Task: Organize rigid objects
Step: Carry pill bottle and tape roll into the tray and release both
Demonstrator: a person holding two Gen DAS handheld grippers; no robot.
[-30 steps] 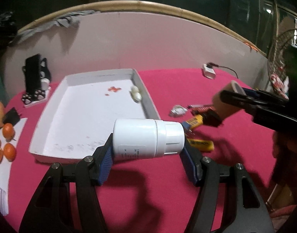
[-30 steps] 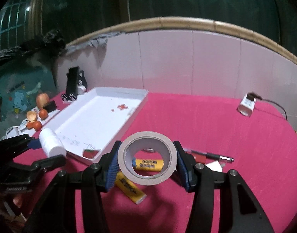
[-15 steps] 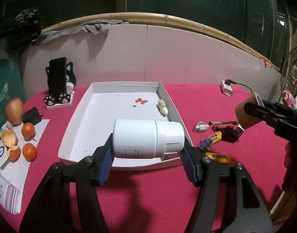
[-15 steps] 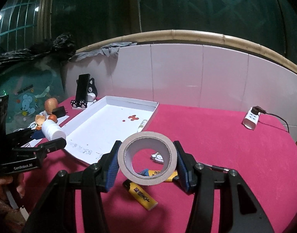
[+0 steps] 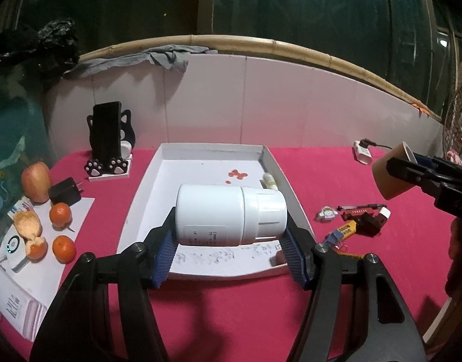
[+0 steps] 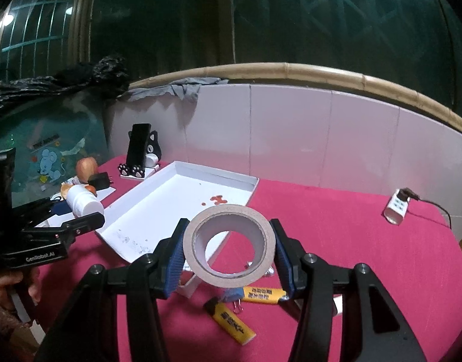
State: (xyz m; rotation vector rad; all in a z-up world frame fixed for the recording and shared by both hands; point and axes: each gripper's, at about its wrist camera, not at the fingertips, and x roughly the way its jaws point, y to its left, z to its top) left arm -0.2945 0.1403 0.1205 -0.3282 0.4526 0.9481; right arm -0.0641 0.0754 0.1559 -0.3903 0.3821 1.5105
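My left gripper (image 5: 231, 241) is shut on a white plastic bottle (image 5: 228, 214), held sideways above the near end of the white tray (image 5: 146, 193). My right gripper (image 6: 229, 250) is shut on a beige tape roll (image 6: 231, 244), held in the air over the tray's right edge (image 6: 252, 187). The tape roll and right gripper show at the right of the left wrist view (image 5: 390, 175). The bottle and left gripper show at the left of the right wrist view (image 6: 83, 202). A small white tube (image 5: 269, 180) lies inside the tray.
Two yellow lighters (image 6: 231, 322), a binder clip and a red pen (image 5: 360, 209) lie on the red cloth right of the tray. A phone on a cat stand (image 5: 107, 147), an apple, oranges (image 5: 60, 214) and a charger sit left. A white power strip (image 6: 397, 208) lies far right.
Both grippers have risen and pulled back with their objects. The left gripper swung left, so the bottle now hangs over the tray's near end; the tape roll moved over the tray's right edge.
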